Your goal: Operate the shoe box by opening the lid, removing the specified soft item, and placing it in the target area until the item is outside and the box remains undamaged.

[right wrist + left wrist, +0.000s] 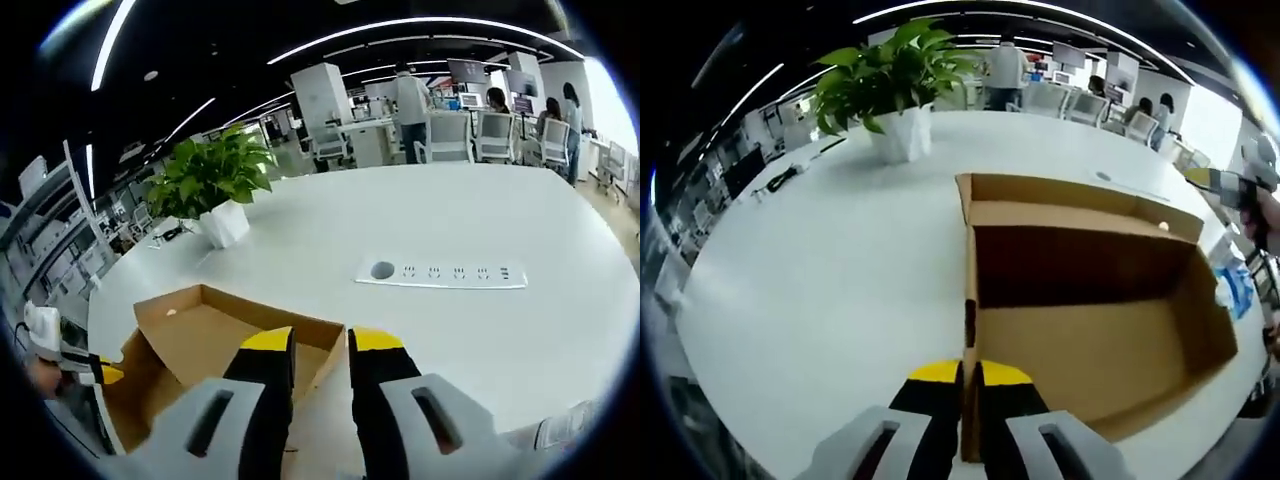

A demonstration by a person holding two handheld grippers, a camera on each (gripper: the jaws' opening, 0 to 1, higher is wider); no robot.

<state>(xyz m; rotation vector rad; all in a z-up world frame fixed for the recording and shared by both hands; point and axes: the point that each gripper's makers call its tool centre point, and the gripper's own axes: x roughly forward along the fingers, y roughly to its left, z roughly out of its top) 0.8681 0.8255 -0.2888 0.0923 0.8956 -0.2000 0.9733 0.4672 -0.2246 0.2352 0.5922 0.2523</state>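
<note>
An open brown cardboard shoe box (1090, 345) lies on the white table (830, 280), and no item shows inside it. My left gripper (970, 375) is shut on the box's near side wall, whose edge runs up between the yellow-tipped jaws. A blue-and-white thing (1235, 285) lies just past the box's right end. The right gripper (1230, 185), held by a hand, hovers beyond the box's far right corner. In the right gripper view the box (200, 340) lies below and left, its near corner between the slightly parted jaws of my right gripper (320, 345). The left gripper (70, 365) shows at the left edge.
A potted green plant (895, 95) (215, 190) stands on the far side of the table. A white power strip (445, 272) lies flat on the table right of the box. Chairs, desks and people are in the background beyond the table.
</note>
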